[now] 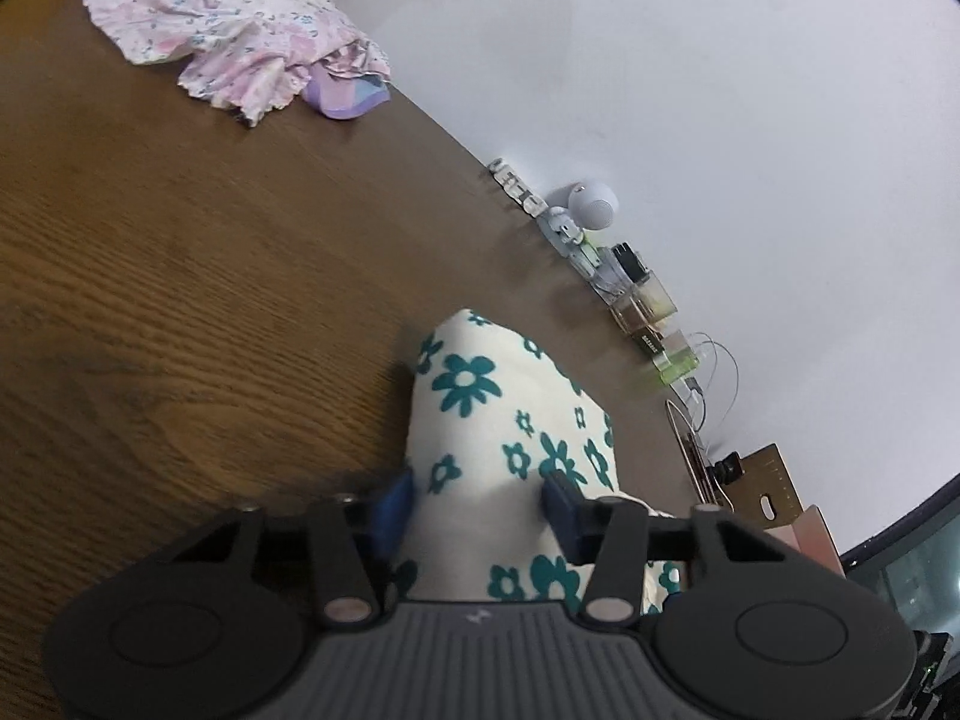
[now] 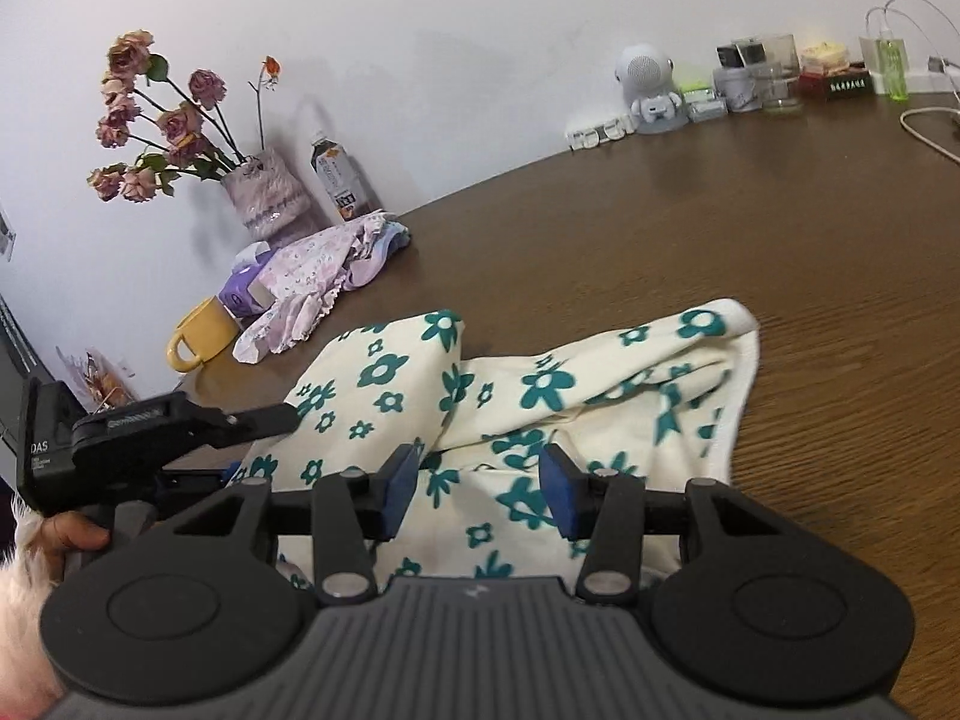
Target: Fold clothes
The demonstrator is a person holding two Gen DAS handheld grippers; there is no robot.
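A cream cloth with teal flowers [image 2: 540, 396] lies crumpled on the brown wooden table [image 2: 720, 228]. My right gripper [image 2: 480, 489] is open just above its near part, blue pads on either side of a fold. My left gripper [image 1: 480, 498] is open with the same cloth [image 1: 498, 414] lying between its pads and rising in a fold ahead; its body shows in the right wrist view [image 2: 150, 426] at the cloth's left edge. A pink floral garment [image 1: 240, 30] lies bunched at the far side of the table, also seen in the right wrist view [image 2: 318, 276].
A vase of dried roses [image 2: 264, 198], a bottle [image 2: 336, 174] and a yellow mug [image 2: 201, 333] stand by the wall at left. A white speaker figure [image 2: 651, 90], jars and boxes [image 2: 774, 81] and cables [image 2: 924, 126] line the back right edge.
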